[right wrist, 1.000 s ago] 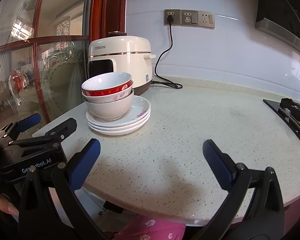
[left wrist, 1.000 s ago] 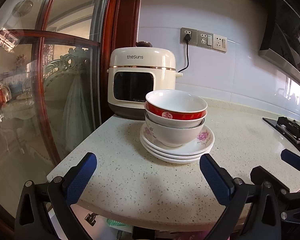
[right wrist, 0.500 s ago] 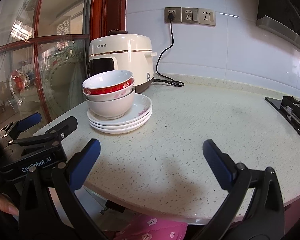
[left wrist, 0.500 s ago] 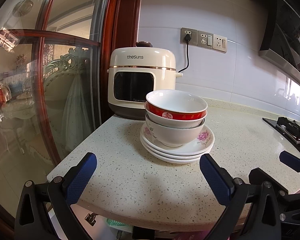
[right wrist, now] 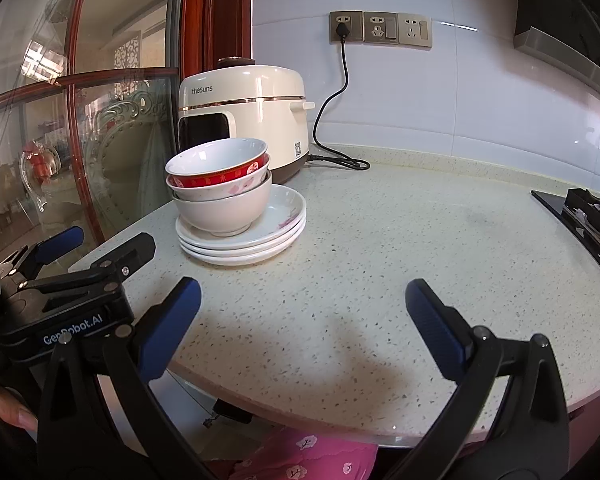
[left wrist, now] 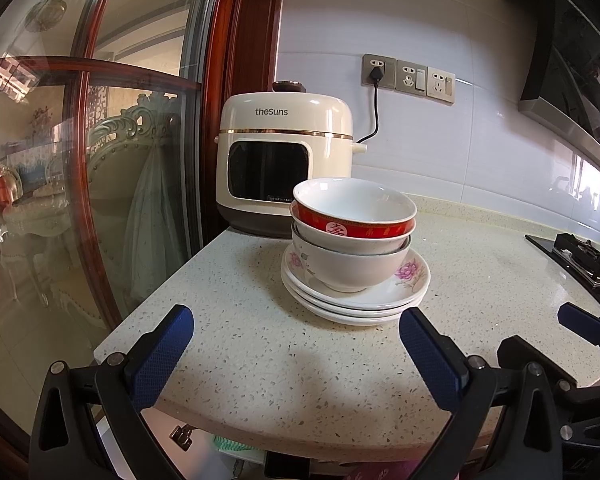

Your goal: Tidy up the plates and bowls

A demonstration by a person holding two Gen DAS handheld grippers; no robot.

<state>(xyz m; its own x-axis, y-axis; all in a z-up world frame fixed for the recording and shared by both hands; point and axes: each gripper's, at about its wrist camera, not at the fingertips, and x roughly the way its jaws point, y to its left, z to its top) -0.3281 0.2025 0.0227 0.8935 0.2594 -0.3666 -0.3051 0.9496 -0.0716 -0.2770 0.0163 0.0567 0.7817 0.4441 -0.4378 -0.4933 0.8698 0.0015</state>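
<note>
Three nested bowls, the top one red-banded [left wrist: 354, 226] [right wrist: 220, 174], sit on a stack of three white floral plates [left wrist: 356, 300] [right wrist: 244, 240] on the speckled counter [left wrist: 260, 344] [right wrist: 380, 248]. My left gripper [left wrist: 296, 354] is open and empty at the counter's front edge, facing the stack. My right gripper [right wrist: 302, 328] is open and empty, with the stack ahead to its left. The left gripper also shows in the right wrist view [right wrist: 96, 256], left of the right one.
A cream rice cooker [left wrist: 284, 168] [right wrist: 244, 112] stands behind the stack, plugged into the wall sockets [right wrist: 380, 28]. A glass and wood partition [left wrist: 100, 160] borders the counter's left. A gas hob [left wrist: 580, 256] [right wrist: 588, 216] lies at the right.
The right gripper has risen and tilted slightly, so the stack sits a little lower in its view. The left gripper has barely moved. Both stay open.
</note>
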